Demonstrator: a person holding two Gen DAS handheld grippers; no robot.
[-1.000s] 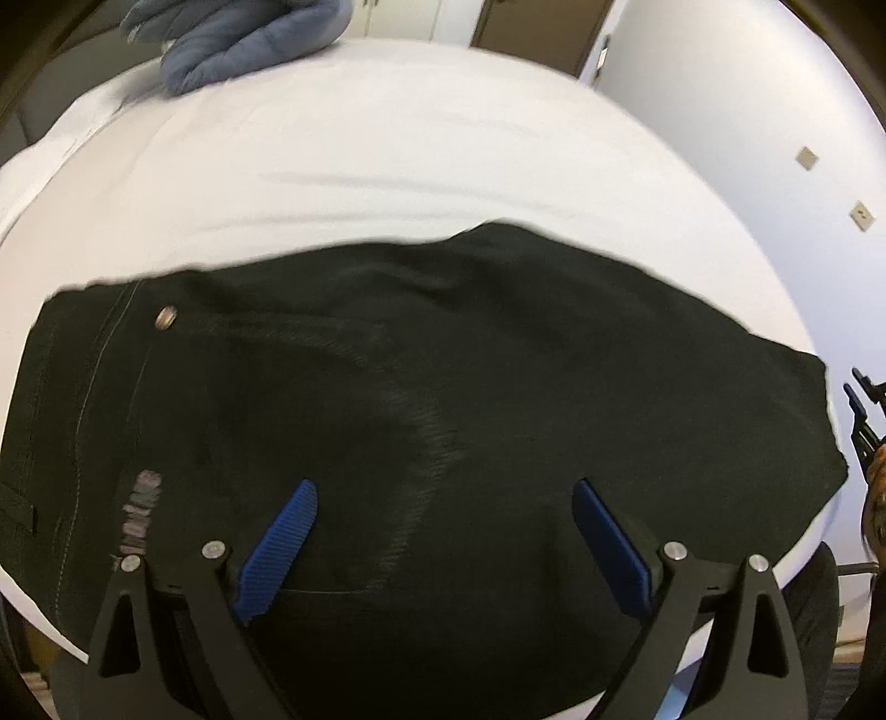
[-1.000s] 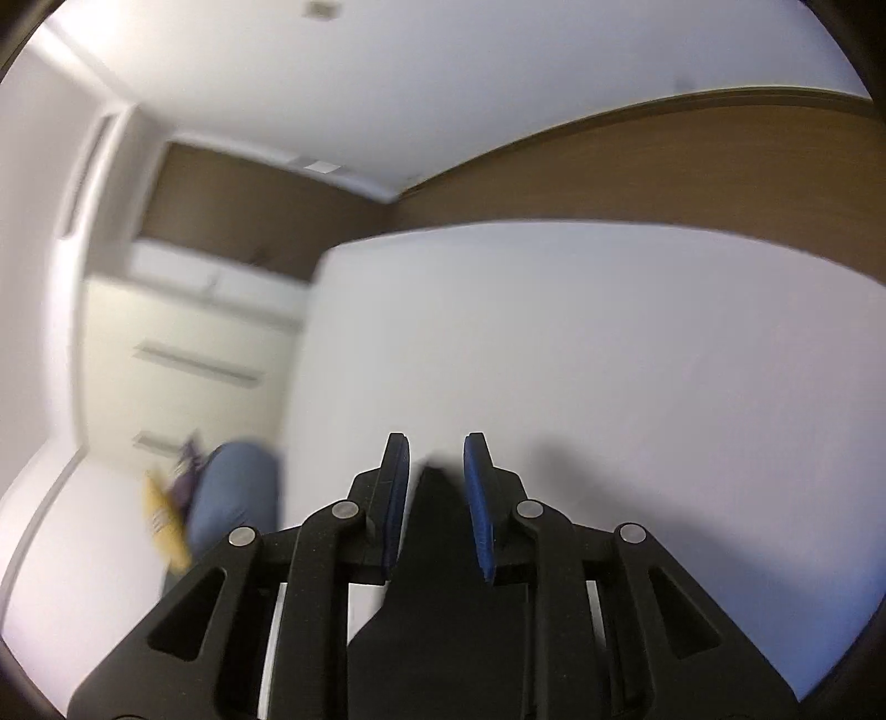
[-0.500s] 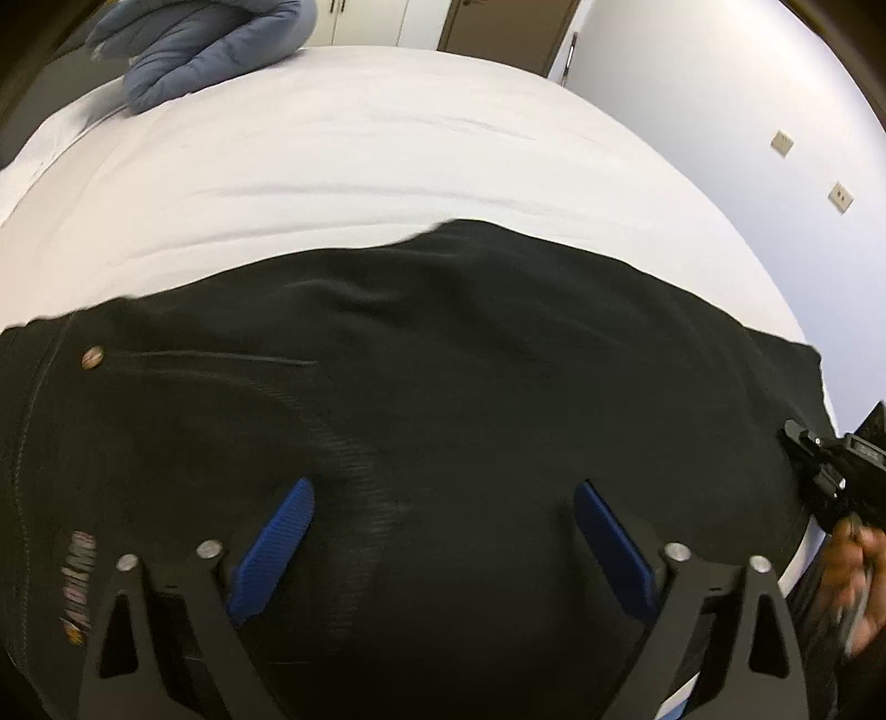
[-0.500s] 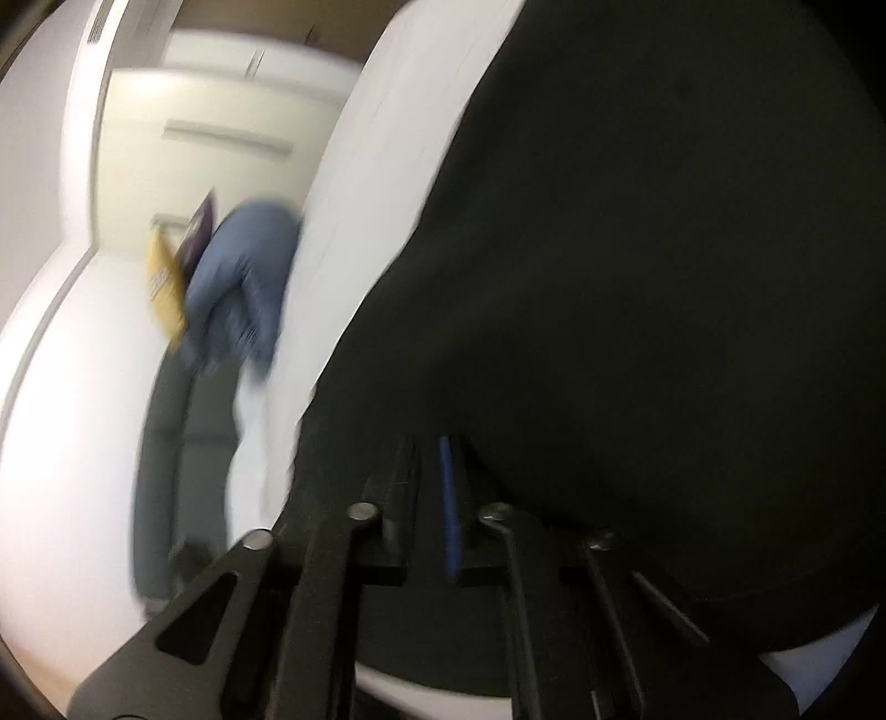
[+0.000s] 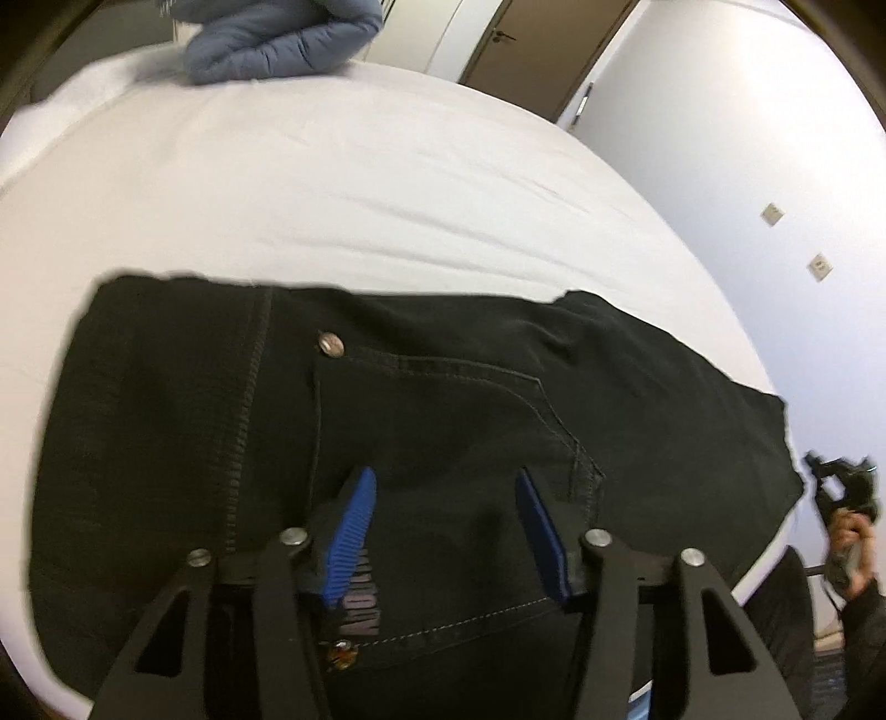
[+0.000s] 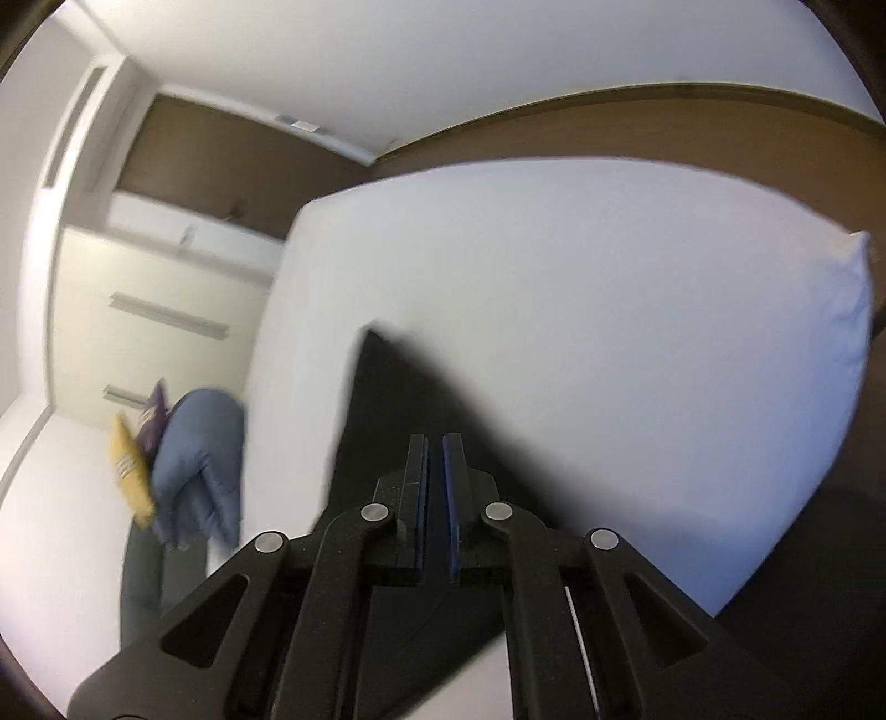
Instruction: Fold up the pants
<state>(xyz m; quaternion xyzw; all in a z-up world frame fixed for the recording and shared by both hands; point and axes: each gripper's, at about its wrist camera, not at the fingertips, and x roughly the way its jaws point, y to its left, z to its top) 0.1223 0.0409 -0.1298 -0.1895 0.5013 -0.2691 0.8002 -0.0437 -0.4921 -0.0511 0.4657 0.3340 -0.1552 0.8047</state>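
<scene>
Both grippers (image 5: 443,498) (image 6: 434,443) over black pants (image 5: 443,387).

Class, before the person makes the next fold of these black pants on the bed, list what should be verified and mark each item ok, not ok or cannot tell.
1. Pants lie spread on the bed: ok.
2. Left gripper over the waist area, jaws apart and just closing: ok.
3. Left pads pressing fabric: cannot tell.
4. Right gripper shut: ok.
5. Right gripper actually pinching pants fabric: cannot tell; the dark cloth lies right under its fingers.
6. Blue jacket lies apart from the pants: ok.
</scene>
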